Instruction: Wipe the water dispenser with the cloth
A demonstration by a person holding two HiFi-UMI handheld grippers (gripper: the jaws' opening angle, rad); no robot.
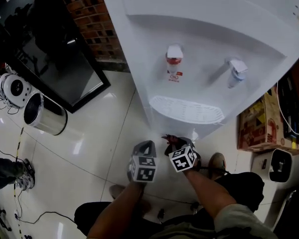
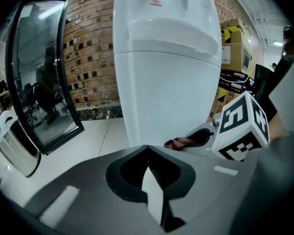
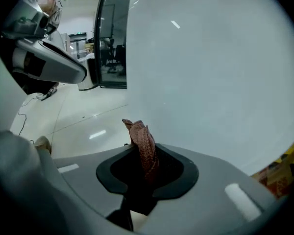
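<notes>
The white water dispenser [image 1: 204,39] stands ahead, with a red tap [image 1: 174,59], a blue tap [image 1: 236,71] and a drip tray [image 1: 187,111]. My right gripper [image 1: 172,142] is shut on a crumpled reddish-brown cloth [image 3: 143,143], low down and close to the dispenser's front panel [image 3: 210,82]. The cloth [image 2: 180,142] sticks out of its jaws toward the cabinet [image 2: 166,82]. Just left of it, my left gripper [image 1: 145,146] has its jaws together with nothing between them [image 2: 146,148]. It points at the lower cabinet.
A dark glass panel [image 1: 65,68] leans on the brick wall at the left. A metal bin [image 1: 42,114] and a white fan [image 1: 15,89] sit on the tiled floor. Cardboard boxes [image 1: 261,123] stand right of the dispenser. My shoe [image 1: 218,163] is near its base.
</notes>
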